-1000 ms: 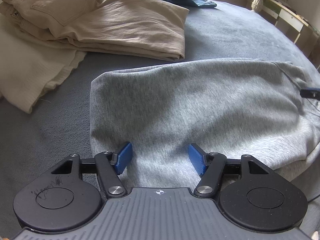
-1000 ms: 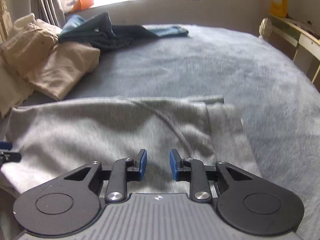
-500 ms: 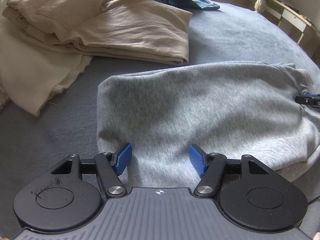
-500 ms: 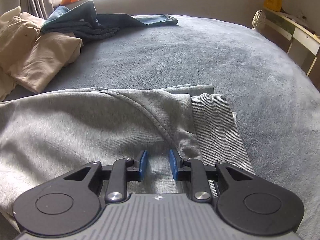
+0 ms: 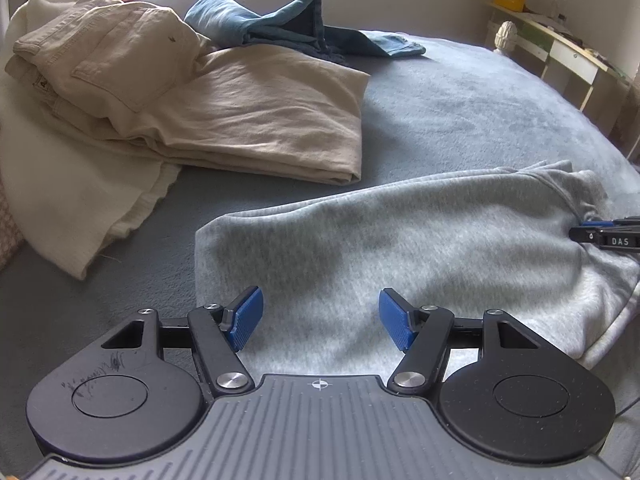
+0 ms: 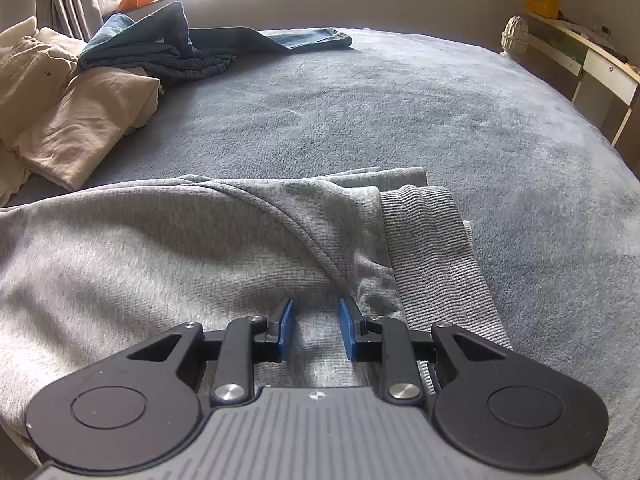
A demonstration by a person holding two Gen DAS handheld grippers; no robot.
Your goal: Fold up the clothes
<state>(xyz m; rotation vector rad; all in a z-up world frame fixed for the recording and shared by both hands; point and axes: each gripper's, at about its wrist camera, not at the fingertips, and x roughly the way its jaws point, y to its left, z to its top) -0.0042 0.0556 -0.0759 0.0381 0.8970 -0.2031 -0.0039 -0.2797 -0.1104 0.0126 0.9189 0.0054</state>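
- A grey sweatshirt (image 5: 400,240) is seen lying folded across the near part of a bed covered in a blue-grey blanket (image 6: 400,112); its ribbed hem (image 6: 432,248) is turned toward the right in the right wrist view.
- The left gripper (image 5: 320,314) is held above the sweatshirt's left part, its blue pads spread wide — nothing is clamped between them, though whether the tips touch the cloth cannot be told.
- The right gripper (image 6: 316,328) is set low over the sweatshirt just beside the ribbed hem, next to a curved seam; its pads stand a narrow gap apart, with grey cloth seen in the gap. Whether that cloth is pinched cannot be told.
- The tip of the right gripper is also seen at the right edge of the left wrist view, at the garment's far end.
- Folded beige trousers (image 5: 224,100) are stacked on cream cloth (image 5: 72,184) beyond the sweatshirt, well apart from it.
- Blue jeans (image 6: 176,52) lie unfolded farther back — near the window wall.
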